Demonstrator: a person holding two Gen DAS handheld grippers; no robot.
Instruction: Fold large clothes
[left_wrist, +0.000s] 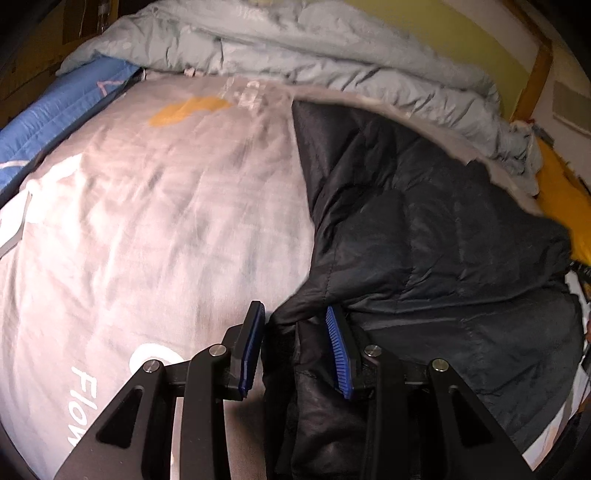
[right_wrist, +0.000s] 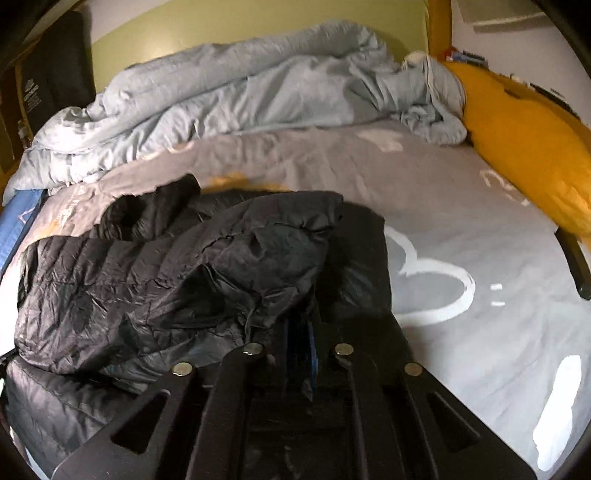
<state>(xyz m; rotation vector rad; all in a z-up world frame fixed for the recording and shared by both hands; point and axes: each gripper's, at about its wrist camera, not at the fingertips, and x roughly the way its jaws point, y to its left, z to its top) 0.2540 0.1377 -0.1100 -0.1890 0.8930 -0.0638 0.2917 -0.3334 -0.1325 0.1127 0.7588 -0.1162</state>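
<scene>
Gripping black jacket (left_wrist: 424, 240) | left gripper (left_wrist: 295, 347) jaws clamp its edge | right gripper (right_wrist: 301, 343) jaws narrow, fabric between

The black jacket (left_wrist: 424, 229) is thin quilted synthetic cloth with a faint sheen, finely creased and stitched in puffy channels. The grey bed sheet (left_wrist: 166, 206) under it is soft matt cotton-like cloth, lightly wrinkled, printed in white and ochre. Along the bed's far edge the pale blue duvet (right_wrist: 229, 99) is matt, crumpled fabric. At the far right corner the mustard pillow (right_wrist: 524, 147) looks like smooth matt cloth. Each hand-held gripper (left_wrist: 295, 347) is matt black plastic with bright metal pins and ribbed blue rubbery pads (left_wrist: 338, 350). The headboard frame (left_wrist: 535, 74) looks like varnished wood.
</scene>
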